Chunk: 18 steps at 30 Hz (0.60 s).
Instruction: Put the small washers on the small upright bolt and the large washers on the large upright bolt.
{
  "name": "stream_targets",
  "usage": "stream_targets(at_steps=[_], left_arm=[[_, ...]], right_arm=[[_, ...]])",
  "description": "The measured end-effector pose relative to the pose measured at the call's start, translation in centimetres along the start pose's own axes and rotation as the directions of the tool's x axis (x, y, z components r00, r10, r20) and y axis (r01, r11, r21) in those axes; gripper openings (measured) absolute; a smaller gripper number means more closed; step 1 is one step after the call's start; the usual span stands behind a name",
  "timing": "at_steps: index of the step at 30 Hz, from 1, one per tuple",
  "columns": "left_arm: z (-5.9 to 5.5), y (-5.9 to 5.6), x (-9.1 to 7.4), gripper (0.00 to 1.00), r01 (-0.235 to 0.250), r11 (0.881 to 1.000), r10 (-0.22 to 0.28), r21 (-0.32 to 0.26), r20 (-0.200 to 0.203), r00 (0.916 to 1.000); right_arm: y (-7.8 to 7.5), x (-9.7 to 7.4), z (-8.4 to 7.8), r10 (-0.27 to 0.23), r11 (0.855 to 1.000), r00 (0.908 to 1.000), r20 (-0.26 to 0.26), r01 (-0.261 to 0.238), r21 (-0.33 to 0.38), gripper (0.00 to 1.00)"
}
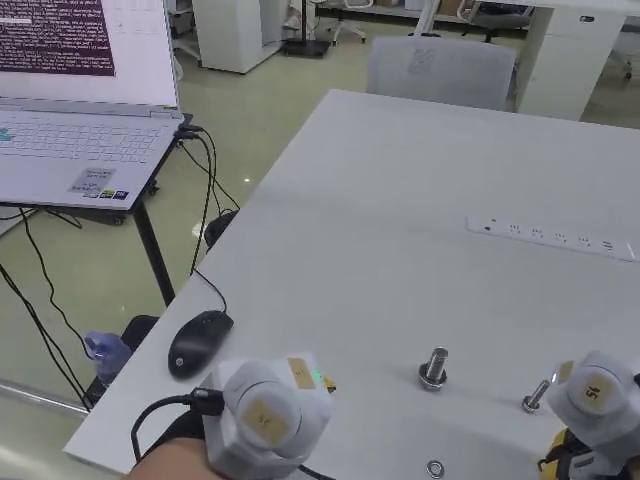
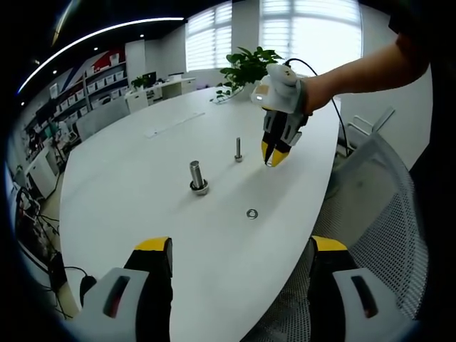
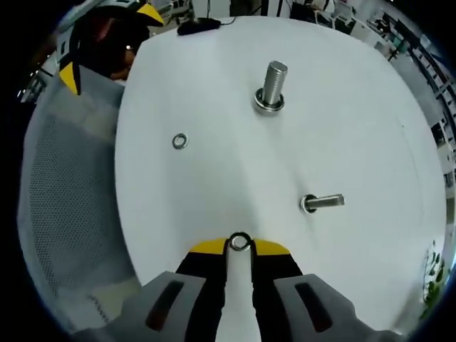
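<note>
Tools flank the large bolt (image 1: 433, 368).
Left tool (image 2: 241, 246) gapes wide; right tool (image 3: 239, 248) pinches a washer (image 3: 232, 244), jaws pointing down.

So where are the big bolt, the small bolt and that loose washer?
big bolt (image 1: 434, 366): head view, on its upright shaft.
small bolt (image 1: 536, 397): head view, on the middle of its shaft.
loose washer (image 3: 174, 142): right gripper view, on its ring.

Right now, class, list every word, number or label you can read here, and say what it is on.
"54" (seems so): yellow label atop the right gripper.
Laptop screen text: too blurred to read.
Laptop stickers: too small to read.
Left gripper, yellow sticker: blurred.
</note>
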<state>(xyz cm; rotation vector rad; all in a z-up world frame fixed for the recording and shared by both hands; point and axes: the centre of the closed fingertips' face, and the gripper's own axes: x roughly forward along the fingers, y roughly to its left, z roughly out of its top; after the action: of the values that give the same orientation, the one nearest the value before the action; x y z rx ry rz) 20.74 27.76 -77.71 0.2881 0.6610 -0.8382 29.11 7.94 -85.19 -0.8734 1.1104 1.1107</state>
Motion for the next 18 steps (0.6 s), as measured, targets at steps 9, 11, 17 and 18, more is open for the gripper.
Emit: stream_targets(at_steps=[9,11,17,18], left_arm=[[0.6,0.6,0.1,0.76,-0.019,1.000,0.020,-0.010,0.010,0.9998],[0.7,0.7,0.1,0.75,-0.019,1.000,0.020,-0.021,0.019,0.9996],[0.9,0.7,0.2,0.76,-0.015,1.000,0.016,-0.023,0.024,0.9996],[0.9,0.7,0.2,0.77,-0.016,1.000,0.016,-0.018,0.026,0.9995]], right_arm=[[-2.6,-2.8,0.4,-0.024,0.999,0.9997,0.011,0.024,0.028,0.13],[-3.0,-3.2,0.6,-0.023,0.999,0.9996,0.014,0.023,0.033,0.13],[-4.4,-3.9,1.2,-0.027,0.999,0.9996,0.010,0.027,0.024,0.13],[-4.6,-4.0,1.3,-0.027,0.999,0.9996,0.010,0.026,0.024,0.13]])
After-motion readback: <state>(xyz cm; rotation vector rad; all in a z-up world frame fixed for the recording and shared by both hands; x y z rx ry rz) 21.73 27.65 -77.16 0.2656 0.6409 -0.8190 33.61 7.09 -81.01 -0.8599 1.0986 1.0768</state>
